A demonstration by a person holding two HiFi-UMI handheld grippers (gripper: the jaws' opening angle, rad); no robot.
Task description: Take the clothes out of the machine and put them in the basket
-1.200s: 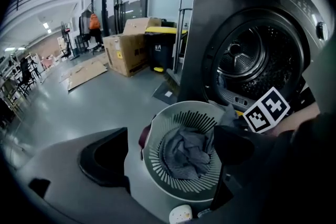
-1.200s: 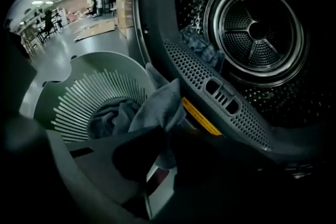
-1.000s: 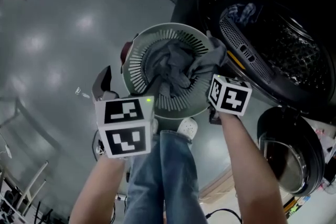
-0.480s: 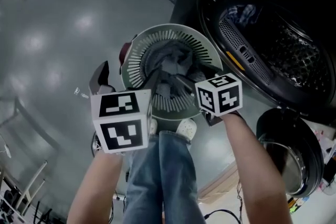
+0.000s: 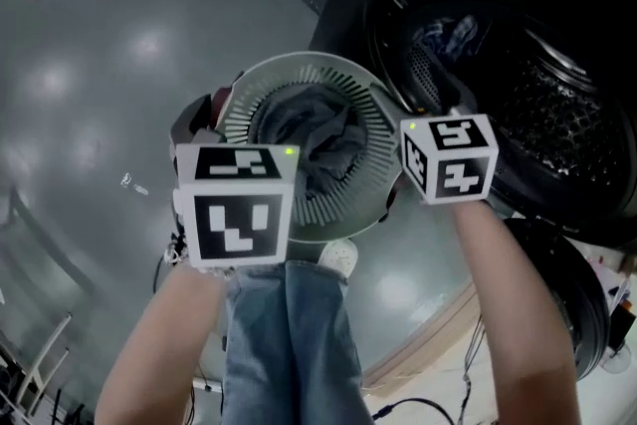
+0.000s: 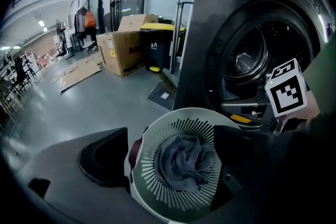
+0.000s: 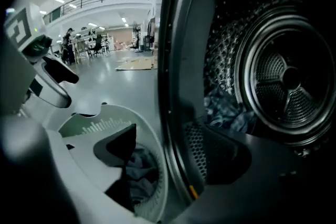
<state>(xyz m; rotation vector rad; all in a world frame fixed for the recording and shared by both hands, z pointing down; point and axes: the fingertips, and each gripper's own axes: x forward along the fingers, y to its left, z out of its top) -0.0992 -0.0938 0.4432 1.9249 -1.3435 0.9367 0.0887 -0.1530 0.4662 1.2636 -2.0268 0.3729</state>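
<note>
Grey cloth (image 5: 317, 129) lies in the basket (image 5: 246, 114). Blue clothes (image 7: 226, 110) wait in the machine (image 5: 557, 105), at one o'clock from it. My right gripper (image 7: 173, 165) has just been opening, nothing inside; my left gripper (image 6: 173, 160) is spread, empty. Next I should reach in for them.

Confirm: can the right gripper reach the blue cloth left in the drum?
Probably yes. The right gripper, whose jaws have just been opening with nothing between them, faces the open drum. The blue cloth lies near the drum's front edge, with nothing in between. The door is swung clear.
</note>
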